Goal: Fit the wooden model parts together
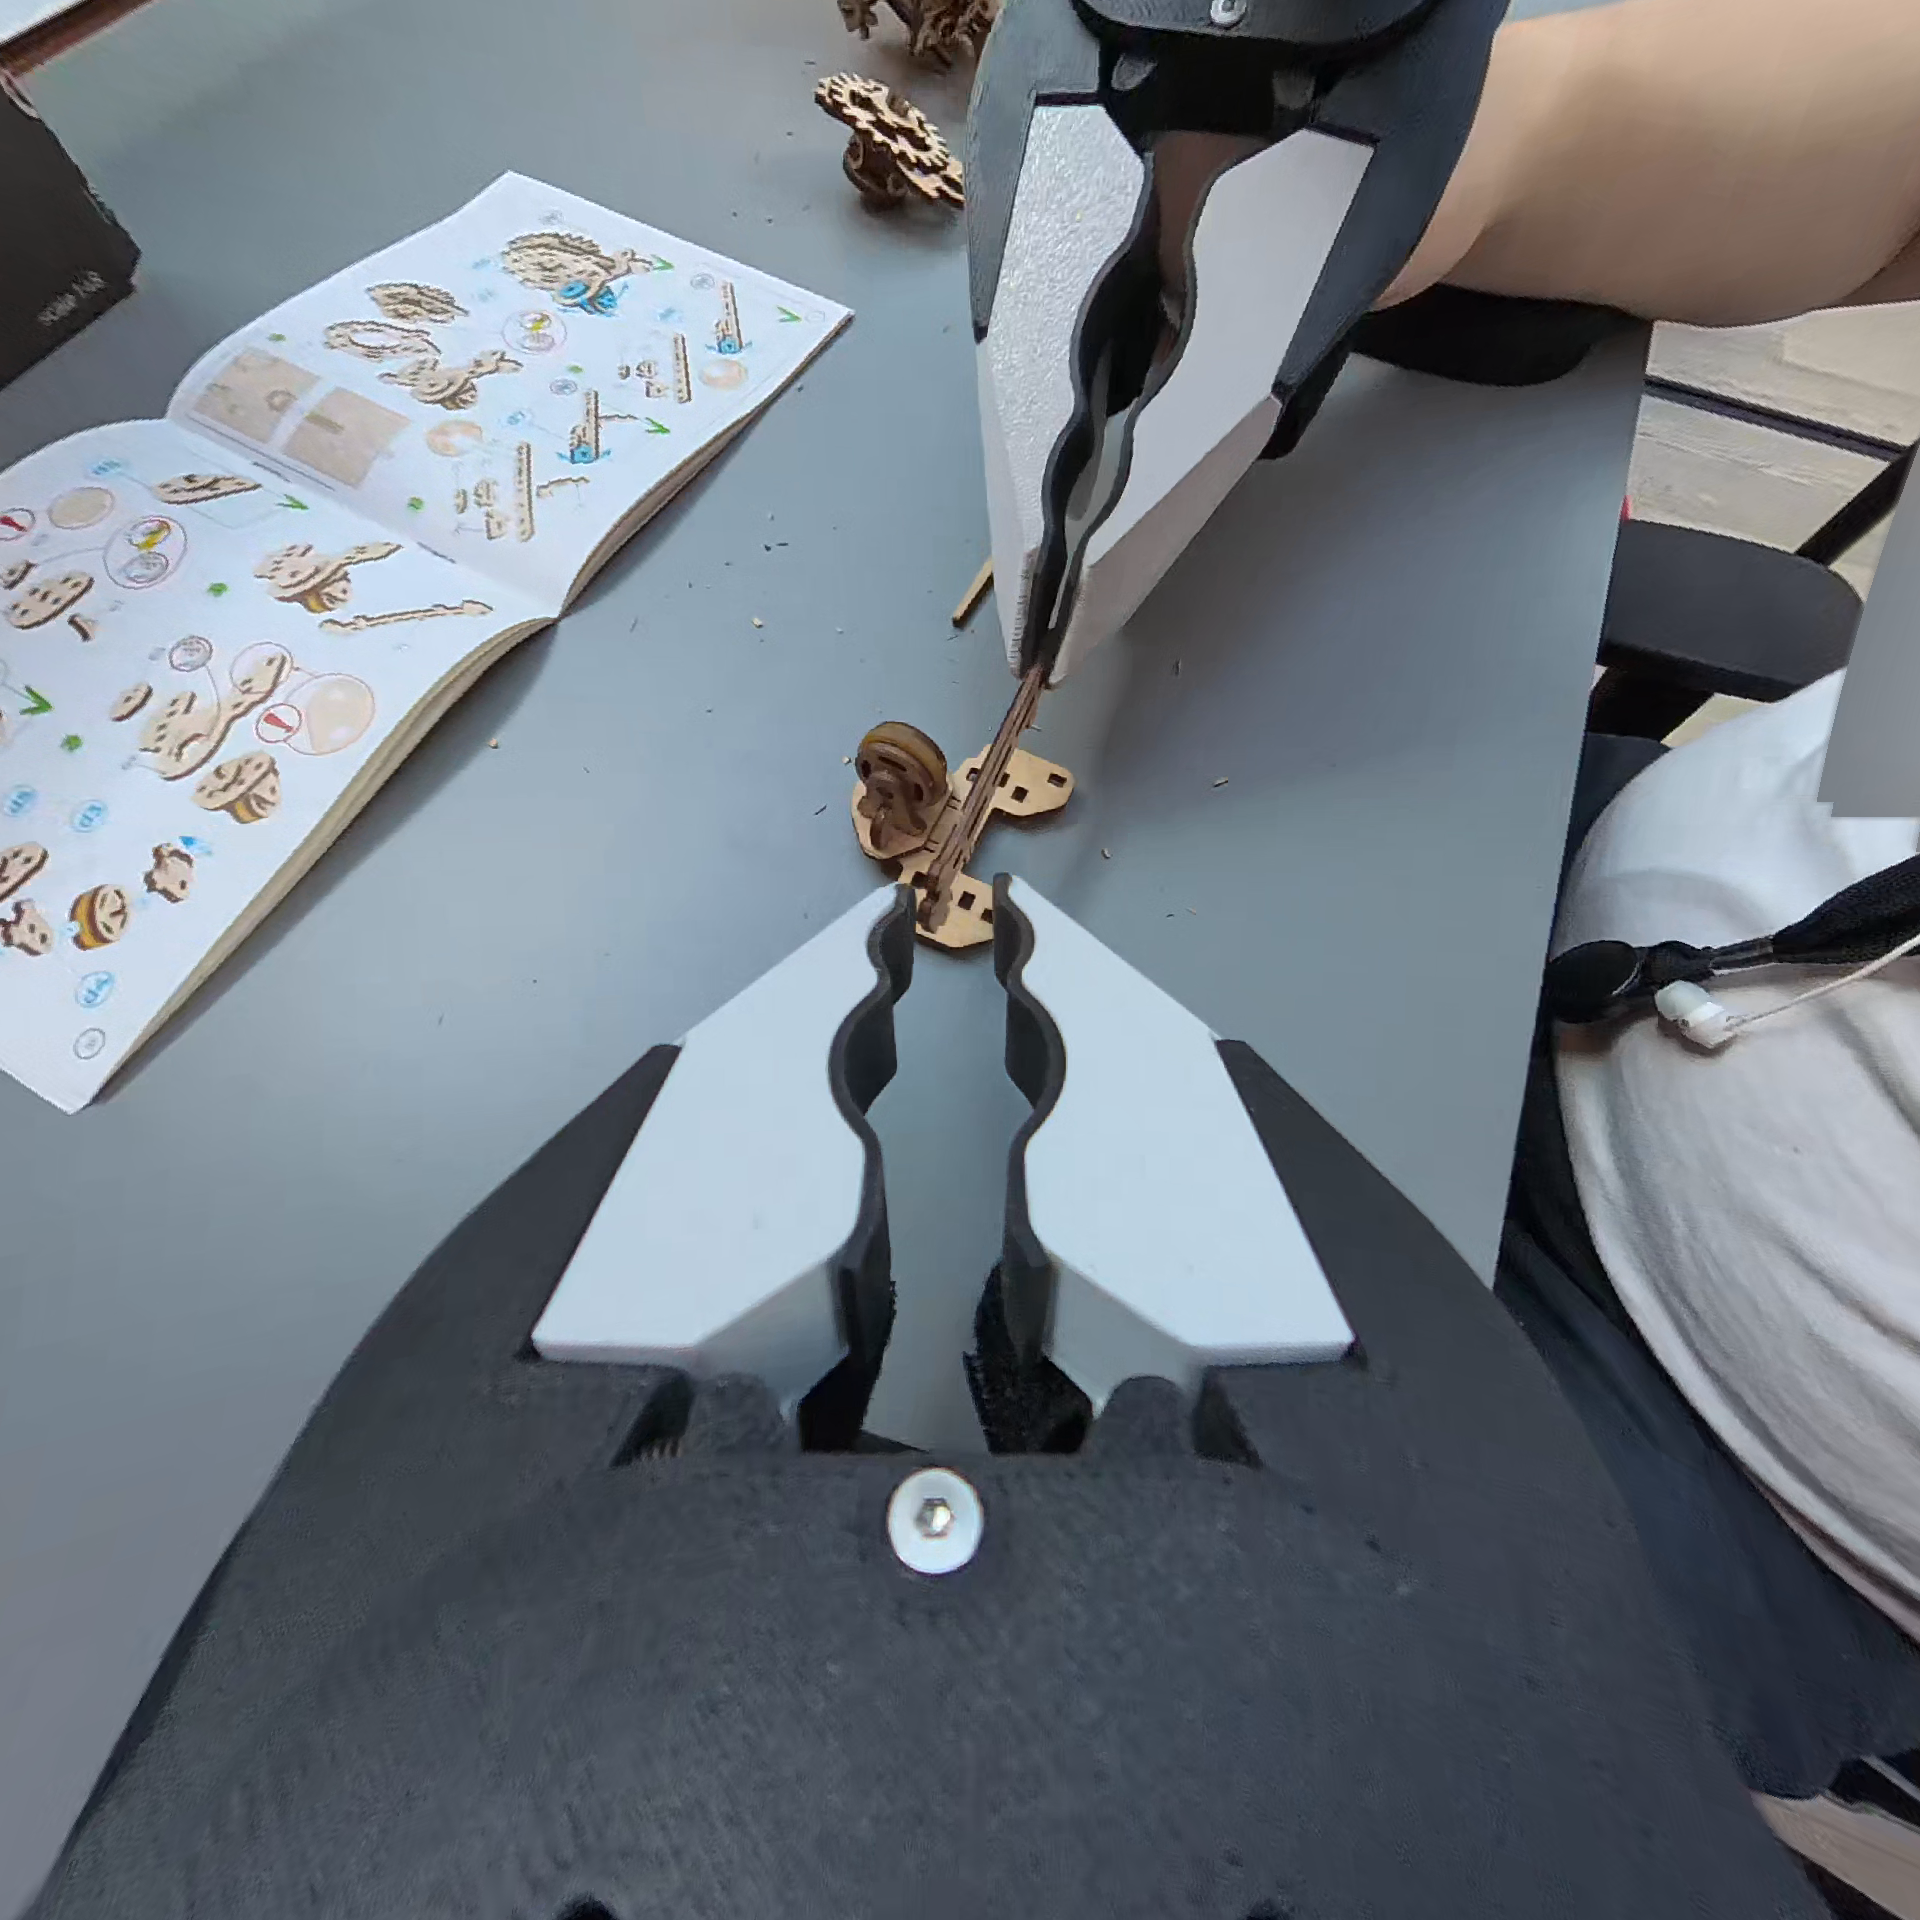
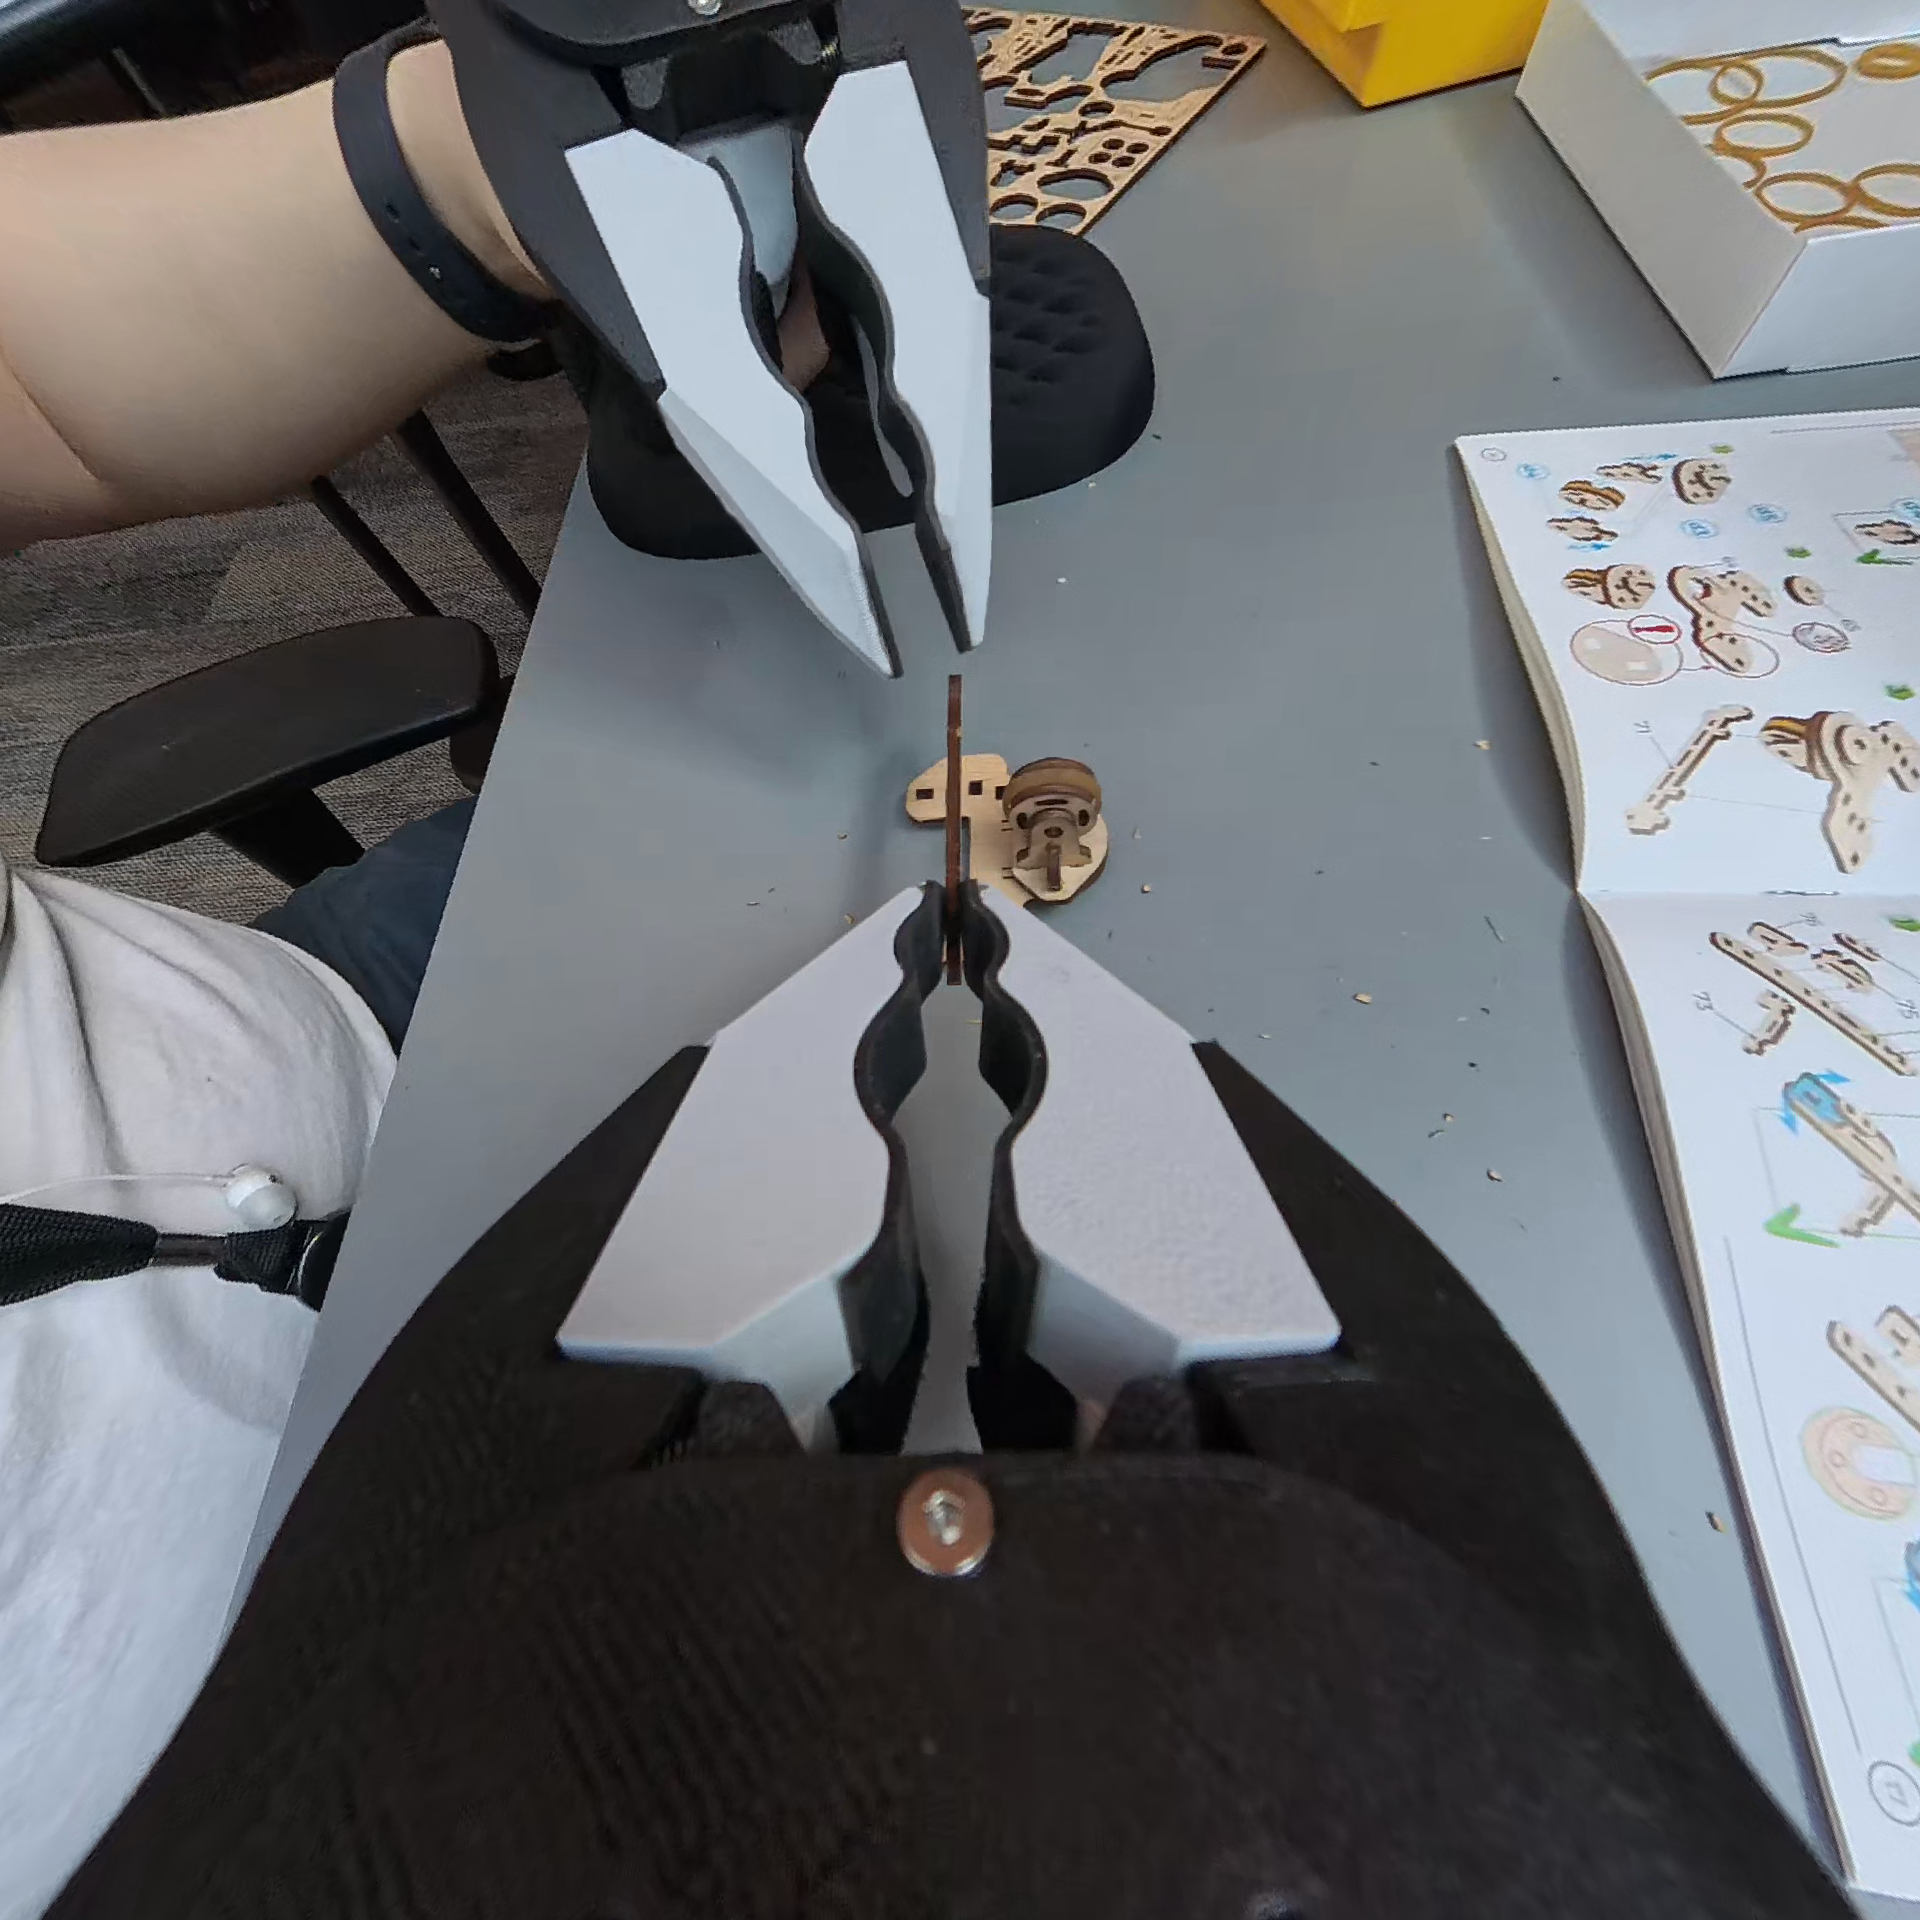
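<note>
A flat wooden base plate [image 1: 1023,795] with square holes lies on the grey table [image 1: 623,935], with a small wooden wheel assembly [image 1: 899,774] standing on it. My right gripper [image 2: 954,925] is shut on a thin wooden strip [image 2: 954,748] and holds it on edge over the plate [image 2: 982,774], beside the wheel [image 2: 1049,795]. In the left wrist view the right gripper [image 1: 1039,665] comes down from the top with the strip [image 1: 997,769]. My left gripper [image 1: 954,896] is open, with its tips at the strip's free end. It also shows in the right wrist view [image 2: 928,655].
An open instruction booklet [image 1: 364,540] lies beside the work spot and also shows in the right wrist view [image 2: 1714,831]. Wooden gear assemblies [image 1: 888,140] and a loose stick [image 1: 971,592] lie farther off. A cut-out wood sheet [image 2: 1091,104], a yellow box [image 2: 1392,42] and a white box [image 2: 1714,177] stand at the back. The table edge runs by the person's torso [image 2: 156,1143]. The left gripper's tips are roughly 5 centimeters from the right gripper's.
</note>
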{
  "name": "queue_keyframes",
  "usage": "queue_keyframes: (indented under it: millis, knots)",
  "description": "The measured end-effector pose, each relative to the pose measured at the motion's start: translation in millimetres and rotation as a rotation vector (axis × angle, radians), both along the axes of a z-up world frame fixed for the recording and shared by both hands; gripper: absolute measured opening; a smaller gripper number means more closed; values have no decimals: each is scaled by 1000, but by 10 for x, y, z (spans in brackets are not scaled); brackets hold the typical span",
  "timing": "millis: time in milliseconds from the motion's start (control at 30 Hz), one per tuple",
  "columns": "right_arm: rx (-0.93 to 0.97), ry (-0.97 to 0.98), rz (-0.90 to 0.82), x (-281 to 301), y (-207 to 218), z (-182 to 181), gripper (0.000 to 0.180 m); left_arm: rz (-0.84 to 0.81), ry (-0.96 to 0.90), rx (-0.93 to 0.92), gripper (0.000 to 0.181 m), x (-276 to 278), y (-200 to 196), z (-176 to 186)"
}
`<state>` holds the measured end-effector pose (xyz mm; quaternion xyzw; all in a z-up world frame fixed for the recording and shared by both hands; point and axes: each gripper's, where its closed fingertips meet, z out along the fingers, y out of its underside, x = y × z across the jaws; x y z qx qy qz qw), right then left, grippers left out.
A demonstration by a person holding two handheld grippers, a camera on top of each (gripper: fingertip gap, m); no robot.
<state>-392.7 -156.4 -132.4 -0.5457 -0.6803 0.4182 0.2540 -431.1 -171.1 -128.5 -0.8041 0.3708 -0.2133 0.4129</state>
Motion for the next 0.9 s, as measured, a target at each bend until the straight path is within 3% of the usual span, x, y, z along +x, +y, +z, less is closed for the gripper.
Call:
queue_keyframes:
  millis: [300, 900]
  knots:
    - [-8, -25, -4, -41, 25, -88, 2, -111, 86, -19, 7, -29, 77, -131]
    - [-18, -51, 3, -44, 34, -156, 2, -177, 112, -50, 1, -25, 56, -193]
